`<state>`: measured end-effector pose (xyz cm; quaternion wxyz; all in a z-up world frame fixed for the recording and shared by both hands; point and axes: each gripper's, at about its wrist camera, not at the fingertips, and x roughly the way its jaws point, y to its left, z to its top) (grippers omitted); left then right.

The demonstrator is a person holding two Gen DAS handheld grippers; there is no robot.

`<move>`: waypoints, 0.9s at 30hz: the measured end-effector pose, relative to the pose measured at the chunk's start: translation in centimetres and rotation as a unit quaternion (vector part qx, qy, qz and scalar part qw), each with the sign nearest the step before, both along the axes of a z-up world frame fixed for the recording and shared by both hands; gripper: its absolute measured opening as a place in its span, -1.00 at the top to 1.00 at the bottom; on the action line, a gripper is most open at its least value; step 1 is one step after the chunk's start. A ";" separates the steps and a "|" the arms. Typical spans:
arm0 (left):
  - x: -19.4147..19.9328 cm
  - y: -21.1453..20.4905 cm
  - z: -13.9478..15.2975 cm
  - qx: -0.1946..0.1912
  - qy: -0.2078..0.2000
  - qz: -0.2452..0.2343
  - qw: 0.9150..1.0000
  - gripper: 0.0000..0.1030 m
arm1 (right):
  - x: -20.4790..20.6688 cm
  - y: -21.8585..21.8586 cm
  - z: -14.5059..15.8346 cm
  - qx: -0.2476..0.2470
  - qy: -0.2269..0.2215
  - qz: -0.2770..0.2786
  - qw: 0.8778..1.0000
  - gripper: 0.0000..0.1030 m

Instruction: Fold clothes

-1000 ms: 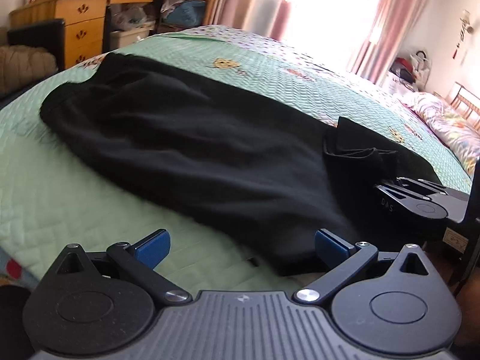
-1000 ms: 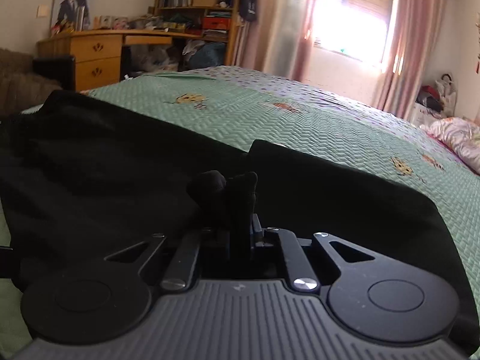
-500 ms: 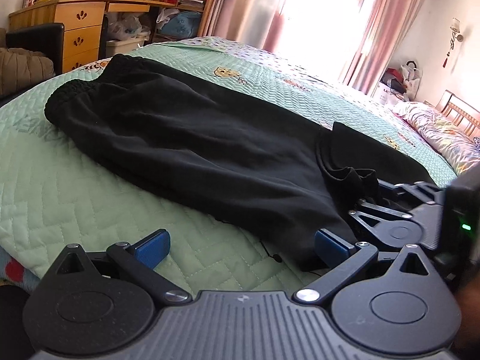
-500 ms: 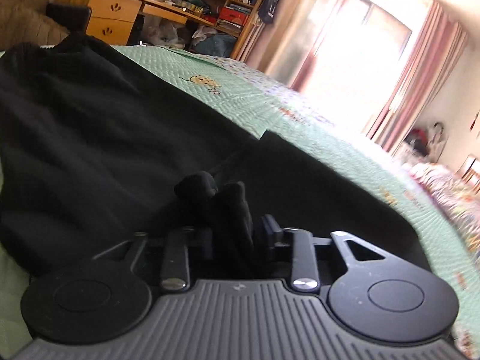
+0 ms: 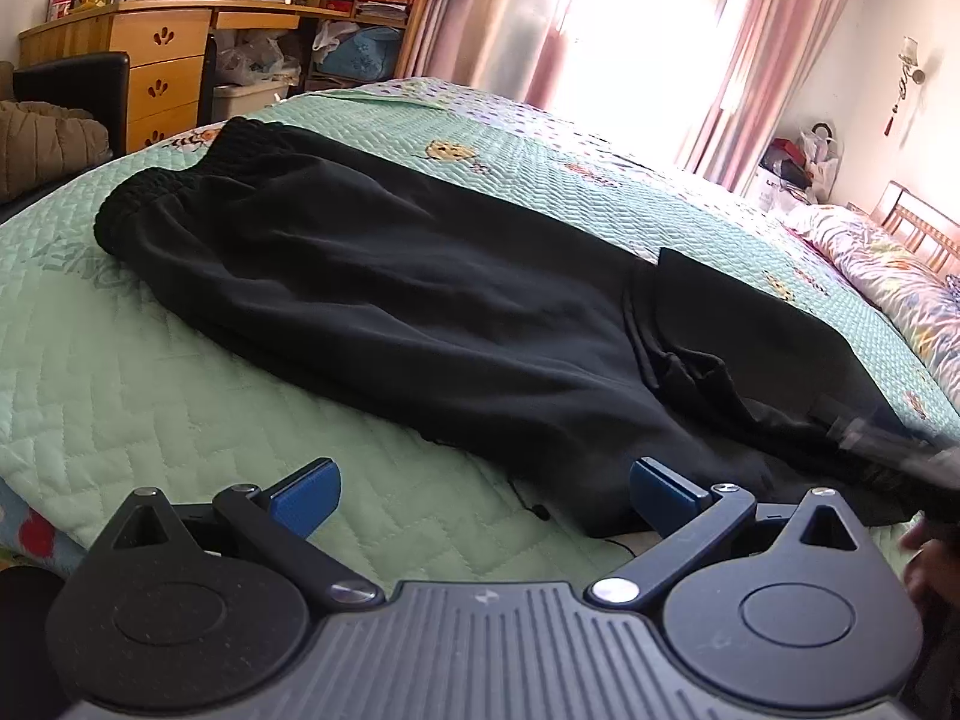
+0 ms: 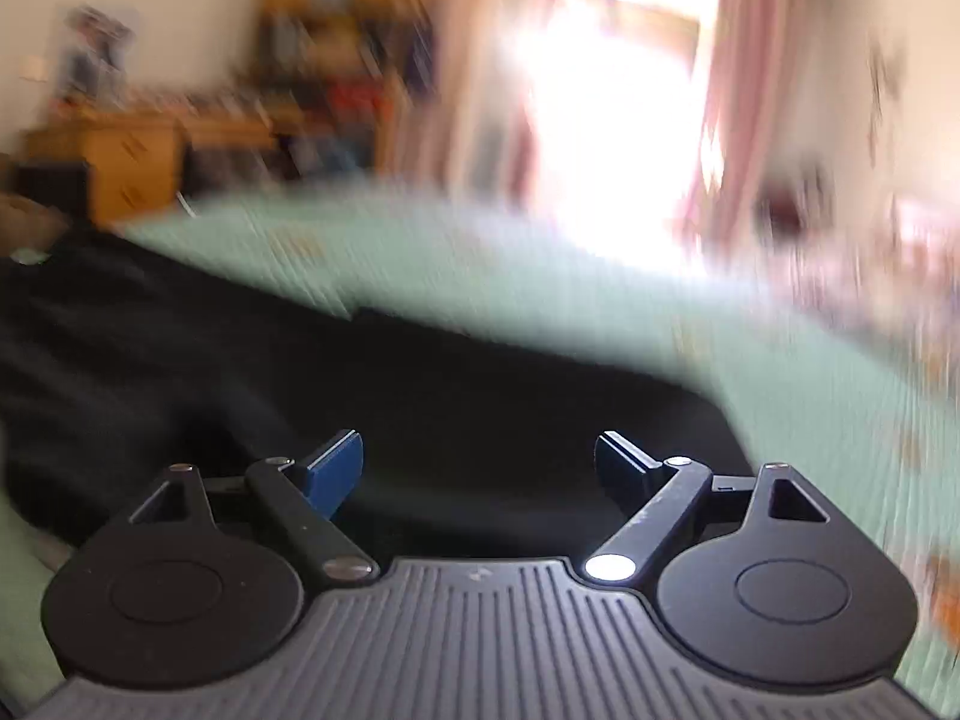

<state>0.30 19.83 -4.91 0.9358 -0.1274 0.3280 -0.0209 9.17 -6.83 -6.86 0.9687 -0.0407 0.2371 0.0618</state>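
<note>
Bedroom, bed [image 5: 138,396] with green quilted cover, wooden desk [image 5: 156,54] upper left | black trousers [image 5: 420,312] spread flat across frame centre, waistband at left, hem folded at right | left hand-held gripper [image 5: 483,489] fingers apart, empty, low centre above cover | right hand-held gripper [image 6: 478,462] fingers apart, empty, over black trousers [image 6: 240,360]; view blurred.

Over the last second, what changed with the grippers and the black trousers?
The right gripper let go of the bunched black trousers it had pinched; it now stands open over the cloth, its view blurred by motion. The left gripper stayed open by the near edge, holding nothing. The trousers still lie along the green quilted bedspread.
</note>
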 end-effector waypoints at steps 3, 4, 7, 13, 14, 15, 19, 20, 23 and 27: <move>0.0 -0.8 0.2 0.009 0.000 -0.009 1.000 -0.99 | -0.1 -2.5 -0.5 0.053 0.027 0.001 0.998 -0.66; 0.0 -1.0 0.3 0.011 0.000 -0.011 1.000 -0.99 | -0.7 -2.8 0.1 0.058 0.016 0.004 0.998 -0.65; 0.1 -1.5 0.7 0.014 -0.002 -0.020 1.000 -0.99 | -2.3 -3.9 1.4 0.074 -0.049 -0.016 0.996 -0.70; 1.7 -4.6 3.6 0.020 -0.050 -0.083 0.995 -0.99 | -2.1 -6.9 -0.3 0.082 0.003 -0.024 0.996 -0.77; 2.2 -5.4 4.1 0.021 -0.060 -0.099 0.993 -0.99 | -2.6 -7.0 -0.2 0.079 -0.004 -0.021 0.997 -0.77; 2.9 -6.4 4.7 0.021 -0.069 -0.116 0.991 -0.99 | -3.2 -7.2 0.4 0.081 -0.019 -0.019 0.996 -0.77; 5.8 -11.1 6.2 0.028 -0.118 -0.191 0.974 -0.99 | -3.7 -8.6 2.8 0.118 -0.075 -0.026 0.990 -0.78; 6.6 -12.4 6.3 0.032 -0.127 -0.208 0.969 -0.99 | -2.6 -9.2 3.5 0.123 -0.073 -0.026 0.989 -0.78; 9.4 -15.3 5.0 0.037 -0.117 -0.239 0.963 -0.99 | 3.5 -10.8 5.2 0.151 -0.031 -0.009 0.988 -0.79; 12.2 -17.4 0.7 0.048 -0.045 -0.249 0.966 -0.99 | 13.6 -12.1 3.8 0.215 0.103 0.030 0.971 -0.79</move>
